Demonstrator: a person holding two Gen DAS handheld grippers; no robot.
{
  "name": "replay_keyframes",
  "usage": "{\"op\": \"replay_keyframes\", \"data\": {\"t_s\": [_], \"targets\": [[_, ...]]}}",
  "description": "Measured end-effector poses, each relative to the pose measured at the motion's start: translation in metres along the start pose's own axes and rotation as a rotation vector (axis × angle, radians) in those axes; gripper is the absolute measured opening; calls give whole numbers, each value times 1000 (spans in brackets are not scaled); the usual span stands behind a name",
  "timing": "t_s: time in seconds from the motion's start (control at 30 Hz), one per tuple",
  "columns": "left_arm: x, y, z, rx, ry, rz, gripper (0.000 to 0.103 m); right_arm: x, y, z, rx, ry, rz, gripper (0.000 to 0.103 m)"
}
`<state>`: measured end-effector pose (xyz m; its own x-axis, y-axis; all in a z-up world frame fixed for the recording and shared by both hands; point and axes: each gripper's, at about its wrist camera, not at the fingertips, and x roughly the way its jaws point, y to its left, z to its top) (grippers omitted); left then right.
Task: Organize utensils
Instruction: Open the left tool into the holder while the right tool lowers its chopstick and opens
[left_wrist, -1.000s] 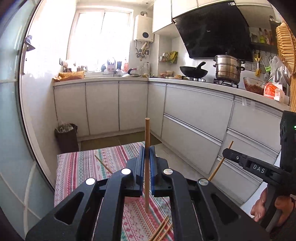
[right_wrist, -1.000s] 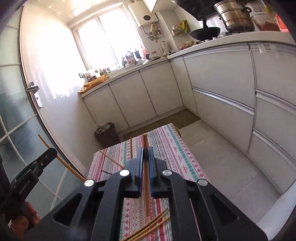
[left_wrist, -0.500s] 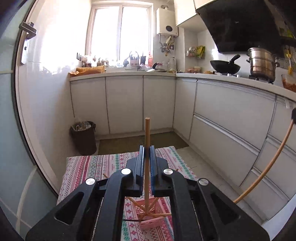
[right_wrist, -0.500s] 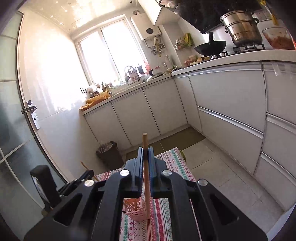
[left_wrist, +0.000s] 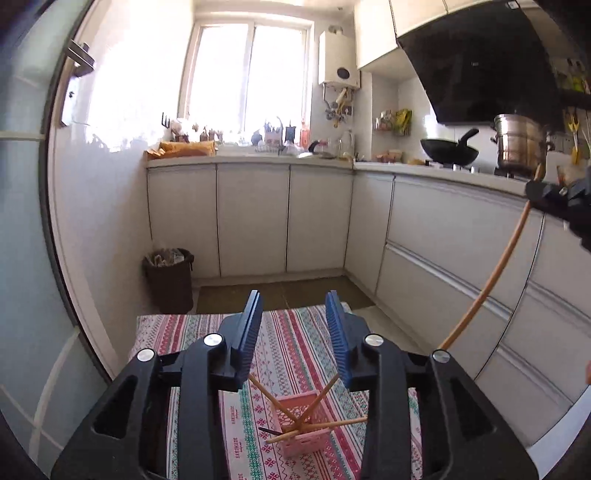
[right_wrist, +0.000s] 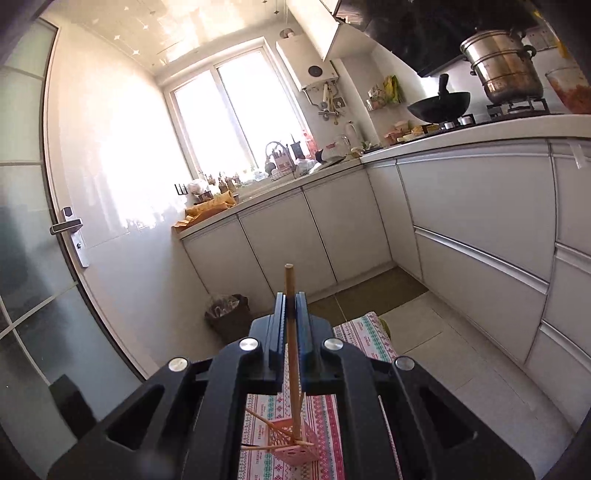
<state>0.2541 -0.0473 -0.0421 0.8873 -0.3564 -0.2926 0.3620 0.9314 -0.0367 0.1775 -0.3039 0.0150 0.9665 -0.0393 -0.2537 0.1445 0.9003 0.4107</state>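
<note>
Right wrist view shows the right gripper (right_wrist: 291, 328) clenched on a wooden chopstick (right_wrist: 291, 354), which stands close to upright between its blue pads (right_wrist: 307, 332), top end poking above them and lower end reaching down to the pink basket (right_wrist: 295, 445) on the striped tablecloth (right_wrist: 365, 334). Its tip appears to sit at or just inside the basket's rim, though the view is too steep to say whether it has entered. Relative to the basket, then, this chopstick lies directly above, its long axis running nearly straight down into the opening, so the coming move looks like a short lowering and a release. Left wrist view shows the left gripper (left_wrist: 294, 341) with its jaws having just been opening, now standing apart with nothing between them; the basket (left_wrist: 301, 439) sits below and just beyond it, and several chopsticks (left_wrist: 314, 406) lean crossed in it, some ends sticking out over the rim. From this side the held chopstick (left_wrist: 491, 280) shows as a long bowed line coming down from the right gripper (left_wrist: 554, 201) at the upper right toward the basket. The right hand, I judge, is the one to act next; the left is free and nearer the basket's front, well placed to pull clear. The leaning sticks could deflect the incoming tip.
</note>
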Motion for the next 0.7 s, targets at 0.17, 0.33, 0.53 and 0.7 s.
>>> {"op": "replay_keyframes", "data": {"t_s": [0.17,0.33,0.53,0.7], "targets": [[-48,26,12,-61,-55,72,42,25,26,-6,-32,-5,22,5],[-53,58,-15,-107,8,194,43,65,40,-39,-68,32,10,5],[-31,92,-60,-178,133,240,43,109,39,-94,-92,102,-26,5],[-26,99,-65,-166,160,255,43,133,39,-117,-97,149,-29,6]]}}
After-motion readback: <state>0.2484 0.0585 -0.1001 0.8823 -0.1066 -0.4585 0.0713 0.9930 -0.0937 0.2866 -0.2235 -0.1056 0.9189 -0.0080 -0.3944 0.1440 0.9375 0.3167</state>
